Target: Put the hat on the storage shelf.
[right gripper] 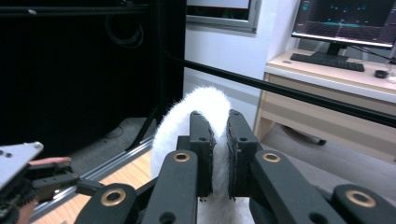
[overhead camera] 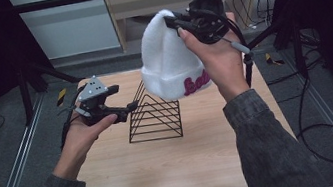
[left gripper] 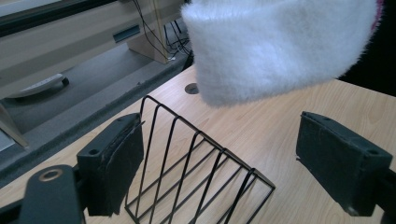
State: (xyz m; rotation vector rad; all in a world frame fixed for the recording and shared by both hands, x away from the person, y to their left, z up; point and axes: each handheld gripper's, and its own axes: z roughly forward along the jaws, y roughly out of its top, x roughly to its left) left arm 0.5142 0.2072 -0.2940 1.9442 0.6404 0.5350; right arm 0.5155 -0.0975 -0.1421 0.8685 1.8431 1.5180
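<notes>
A fluffy white beanie (overhead camera: 169, 57) with pink lettering on its cuff hangs in the air above the table, pinched at its crown by my right gripper (overhead camera: 178, 23). In the right gripper view the jaws are shut on the white beanie (right gripper: 205, 105). A black wire rack (overhead camera: 153, 114) with triangular dividers stands on the wooden table (overhead camera: 166, 169), directly below the beanie. My left gripper (overhead camera: 129, 109) is open at the rack's left end. In the left gripper view the wire rack (left gripper: 196, 168) lies between and ahead of the open jaws, with the beanie (left gripper: 275, 46) hanging above.
Black frame bars and curtains surround the table. A cable (overhead camera: 323, 134) loops on the floor to the right. Beyond the far edge stand a wooden cabinet (overhead camera: 165, 2) and, in the right gripper view, a desk with a monitor (right gripper: 348, 18).
</notes>
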